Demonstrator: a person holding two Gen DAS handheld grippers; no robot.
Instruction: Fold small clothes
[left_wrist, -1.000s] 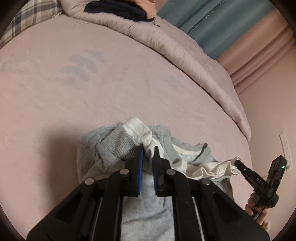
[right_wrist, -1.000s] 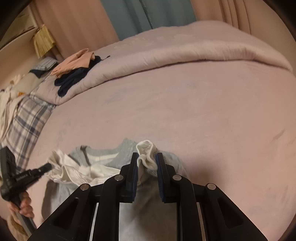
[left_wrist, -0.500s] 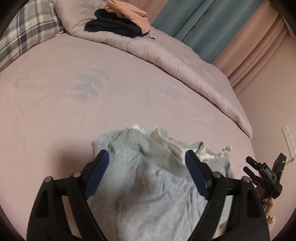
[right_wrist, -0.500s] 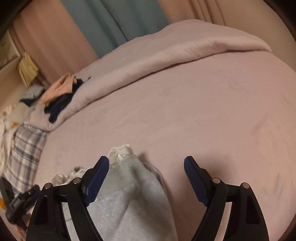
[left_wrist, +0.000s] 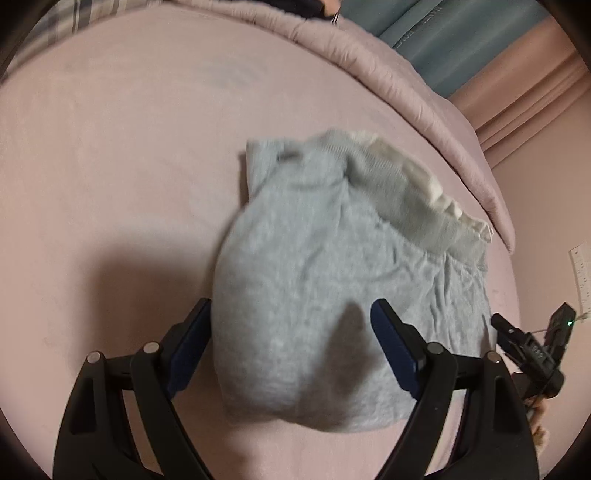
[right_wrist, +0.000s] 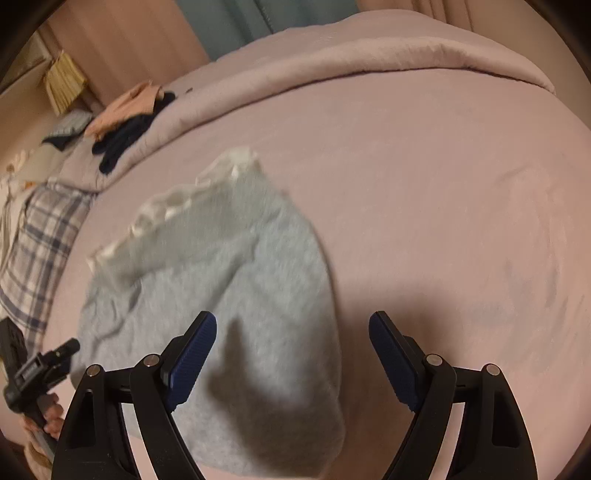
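Note:
A small grey sweatshirt (left_wrist: 325, 288) with a white frilled edge (left_wrist: 417, 184) lies folded over on the pink bed sheet (left_wrist: 110, 166). It also shows in the right wrist view (right_wrist: 229, 295), white edge (right_wrist: 177, 199) at its far side. My left gripper (left_wrist: 291, 350) is open and empty, raised above the garment's near fold. My right gripper (right_wrist: 291, 354) is open and empty, above the garment's right edge. The right gripper shows at the left view's right edge (left_wrist: 532, 350); the left gripper shows at the right view's left edge (right_wrist: 33, 369).
A rolled pink duvet (right_wrist: 332, 70) runs along the far side of the bed. Dark and peach clothes (right_wrist: 129, 114) lie on it. A plaid pillow (right_wrist: 37, 240) is at the left. Curtains (left_wrist: 461, 44) and a wall stand behind.
Both grippers let go of the white-edged hem, opened wide and drew back and up. The garment now lies folded on the sheet.

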